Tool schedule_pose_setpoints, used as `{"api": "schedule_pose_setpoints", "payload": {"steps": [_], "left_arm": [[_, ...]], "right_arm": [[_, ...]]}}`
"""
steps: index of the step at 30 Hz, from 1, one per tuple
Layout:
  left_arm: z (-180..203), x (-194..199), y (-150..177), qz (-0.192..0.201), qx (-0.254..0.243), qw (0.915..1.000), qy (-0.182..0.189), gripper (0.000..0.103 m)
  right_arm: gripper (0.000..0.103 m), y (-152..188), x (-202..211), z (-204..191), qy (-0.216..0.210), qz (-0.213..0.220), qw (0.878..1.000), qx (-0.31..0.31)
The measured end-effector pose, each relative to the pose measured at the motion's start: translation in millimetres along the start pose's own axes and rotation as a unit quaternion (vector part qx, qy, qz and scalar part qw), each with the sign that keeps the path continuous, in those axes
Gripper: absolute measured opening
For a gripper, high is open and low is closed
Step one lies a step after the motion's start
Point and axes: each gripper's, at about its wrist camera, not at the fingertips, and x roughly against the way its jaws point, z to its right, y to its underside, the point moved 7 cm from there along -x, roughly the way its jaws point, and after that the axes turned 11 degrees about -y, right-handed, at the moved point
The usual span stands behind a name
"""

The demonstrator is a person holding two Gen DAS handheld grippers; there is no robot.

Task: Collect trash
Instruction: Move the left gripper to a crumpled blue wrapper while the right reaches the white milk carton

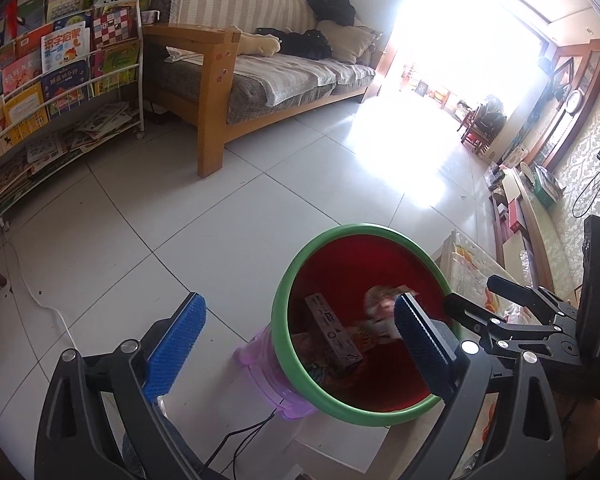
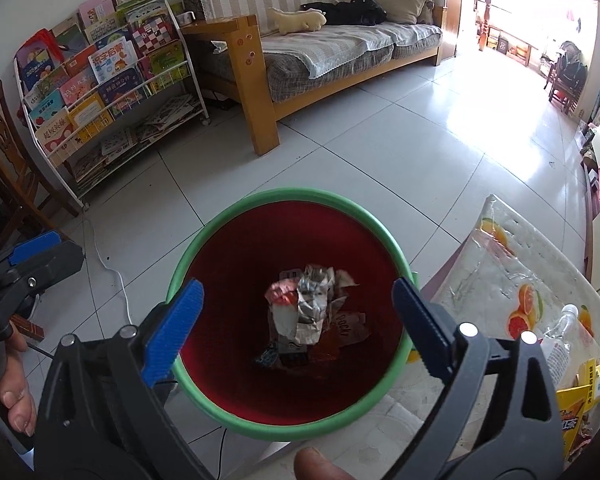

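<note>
Left jaws: wide apart, nothing between the blue pads. The left gripper (image 1: 300, 332) hangs over the near-left rim of the bin (image 1: 296, 276); 1 pad sits over the floor (image 1: 140, 240), the other over the bin's mouth.
Right jaws: wide apart, empty. The right gripper (image 2: 298, 316) is centred over the bin (image 2: 284, 196), pointing steeply down into it.
Trash: a crumpled wrapper (image 2: 312, 304) lies inside the bin on other packets; a long flat box (image 1: 332, 332) leans against the red inner wall in the left view.
Bin: round, green rim, red inside, standing on the floor just beside the table (image 2: 500, 264).
Table: fruit-print cover; a plastic bottle (image 2: 560, 332) and yellow packets (image 2: 588, 384) lie on it at the right edge of the right view.
Under bin: a translucent purple object (image 1: 264, 364) touches the bin's outer wall; what it is I cannot tell.
Floor: white tiles, a white cable (image 2: 112, 264) running across.
Background: wooden sofa (image 2: 320, 48) and a book rack (image 2: 112, 92) along the far wall.
Person: fingers (image 2: 16, 396) visible at the left edge of the right view.
</note>
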Motion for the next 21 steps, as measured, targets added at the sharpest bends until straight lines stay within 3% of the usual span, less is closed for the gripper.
{"api": "schedule_pose_setpoints", "payload": {"steps": [10, 21], "left_arm": [[31, 14, 8, 0.005, -0.014, 0.9995, 0.029, 0.095], [87, 38, 26, 0.003, -0.052, 0.9969, 0.060, 0.095]], "right_arm": [[0.098, 3, 46, 21, 0.017, 0.025, 0.999, -0.015], [0.098, 31, 105, 77, 0.051, 0.058, 0.995, -0.060]]}}
